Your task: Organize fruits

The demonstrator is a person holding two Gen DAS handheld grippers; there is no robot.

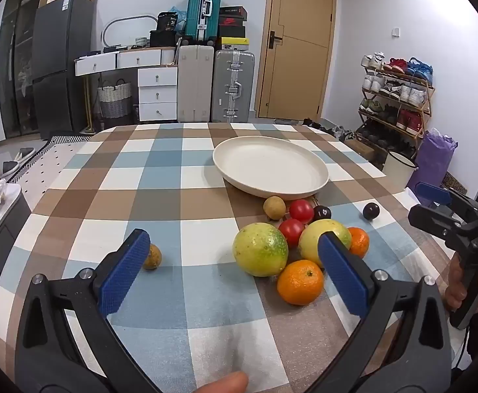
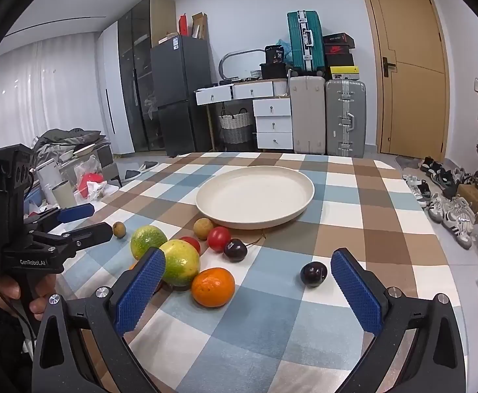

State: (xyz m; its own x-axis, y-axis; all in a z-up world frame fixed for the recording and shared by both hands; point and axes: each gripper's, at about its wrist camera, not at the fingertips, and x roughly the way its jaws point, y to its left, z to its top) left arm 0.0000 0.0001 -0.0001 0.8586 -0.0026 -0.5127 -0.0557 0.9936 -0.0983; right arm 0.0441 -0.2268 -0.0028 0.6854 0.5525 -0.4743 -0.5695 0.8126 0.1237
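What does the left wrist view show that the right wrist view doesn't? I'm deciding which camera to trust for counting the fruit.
Only the left wrist view shows both oranges whole: one near and one behind the right-hand green fruit. It also shows a purple bag.

Only the right wrist view shows white curtains and sneakers on the floor; its second orange is almost hidden behind a finger.

Both show the empty cream plate, two green fruits, two tomatoes, two dark plums, two small brown fruits, and both grippers open, holding nothing.

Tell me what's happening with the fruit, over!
Left gripper open, empty. Right gripper open, empty. Fruit pile on tablecloth; cream plate bare. Nothing blocking.
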